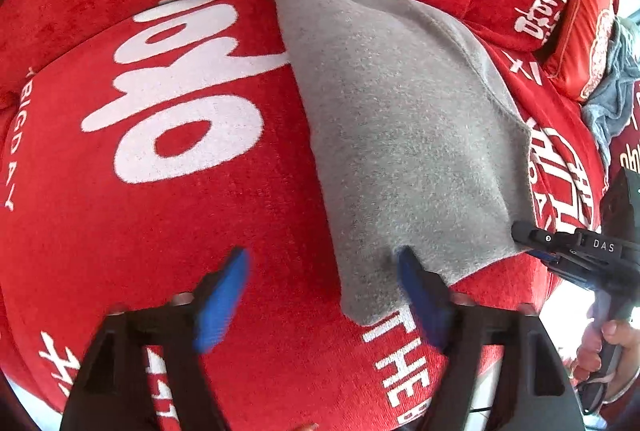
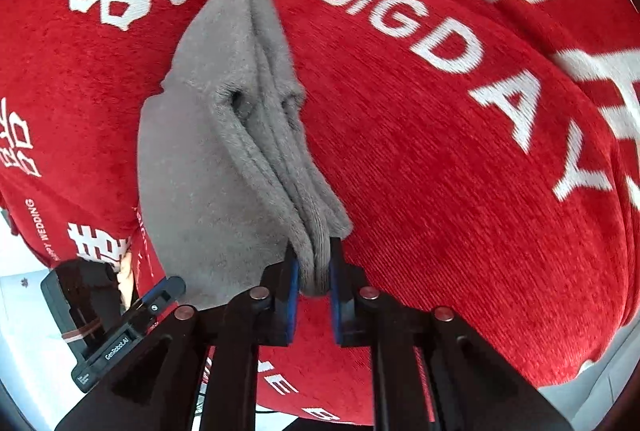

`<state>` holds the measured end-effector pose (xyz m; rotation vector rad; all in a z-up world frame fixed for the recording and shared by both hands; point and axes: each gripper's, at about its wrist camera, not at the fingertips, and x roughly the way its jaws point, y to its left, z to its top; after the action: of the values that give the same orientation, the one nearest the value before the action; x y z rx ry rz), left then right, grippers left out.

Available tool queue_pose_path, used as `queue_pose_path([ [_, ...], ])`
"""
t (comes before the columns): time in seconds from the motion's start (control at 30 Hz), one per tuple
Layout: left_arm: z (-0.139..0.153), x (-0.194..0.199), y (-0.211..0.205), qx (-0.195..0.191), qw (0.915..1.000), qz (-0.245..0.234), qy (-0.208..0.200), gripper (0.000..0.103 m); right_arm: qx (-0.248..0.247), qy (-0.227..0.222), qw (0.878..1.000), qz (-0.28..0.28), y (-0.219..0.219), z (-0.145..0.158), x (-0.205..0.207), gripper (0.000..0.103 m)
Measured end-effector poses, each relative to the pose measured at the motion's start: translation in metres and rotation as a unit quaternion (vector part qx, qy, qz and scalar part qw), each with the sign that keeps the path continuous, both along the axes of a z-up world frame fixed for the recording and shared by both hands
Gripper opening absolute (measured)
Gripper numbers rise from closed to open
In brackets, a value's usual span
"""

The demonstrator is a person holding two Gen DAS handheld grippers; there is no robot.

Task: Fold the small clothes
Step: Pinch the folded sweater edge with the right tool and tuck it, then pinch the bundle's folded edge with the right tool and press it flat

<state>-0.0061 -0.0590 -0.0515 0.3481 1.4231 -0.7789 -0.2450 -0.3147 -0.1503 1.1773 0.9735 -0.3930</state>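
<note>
Clearly, grey garment (image 1: 404, 135) lay folded on red sofa cover (image 1: 168, 215). Right gripper (image 2: 314, 281) was clamped on stacked near-corner layers; left gripper (image 1: 324, 295) stood wide apart, one pad touching hem. Advice: keep layers pinched, edges aligned, left pressing flat.

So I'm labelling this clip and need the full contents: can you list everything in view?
grey garment: one, grey, folded, lying on the red cover
red cover: one, red with white lettering, spread under the garment
red cushion: one, red, far right
blue-grey cloth: one, crumpled beside the cushion
left gripper: black, blue pads, open at the garment's near corner
right gripper: black, blue pads, shut on the garment's edge
hand: one, holding the right gripper's handle
</note>
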Motion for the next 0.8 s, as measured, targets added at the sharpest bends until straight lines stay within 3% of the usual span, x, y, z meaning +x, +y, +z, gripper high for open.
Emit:
queue_pose_path([
  [0.03, 0.001, 0.002, 0.002, 0.000, 1.0000, 0.007, -0.002, 0.102, 0.001, 0.000, 1.000, -0.003, 0.000, 0.000, -0.001, 0.017],
  [0.53, -0.002, 0.017, -0.006, 0.030, 0.9988, 0.038, -0.002, 0.102, -0.015, 0.042, 0.998, 0.035, 0.002, 0.012, 0.013, 0.023],
  [0.7, -0.006, 0.025, -0.011, 0.034, 0.9984, 0.043, 0.013, 0.102, -0.032, 0.057, 0.996, 0.058, -0.004, 0.034, 0.015, 0.049],
  [0.8, -0.004, 0.033, -0.016, 0.025, 0.9982, 0.051, 0.020, 0.102, -0.048, 0.035, 0.996, 0.065, -0.014, 0.052, 0.019, 0.055],
])
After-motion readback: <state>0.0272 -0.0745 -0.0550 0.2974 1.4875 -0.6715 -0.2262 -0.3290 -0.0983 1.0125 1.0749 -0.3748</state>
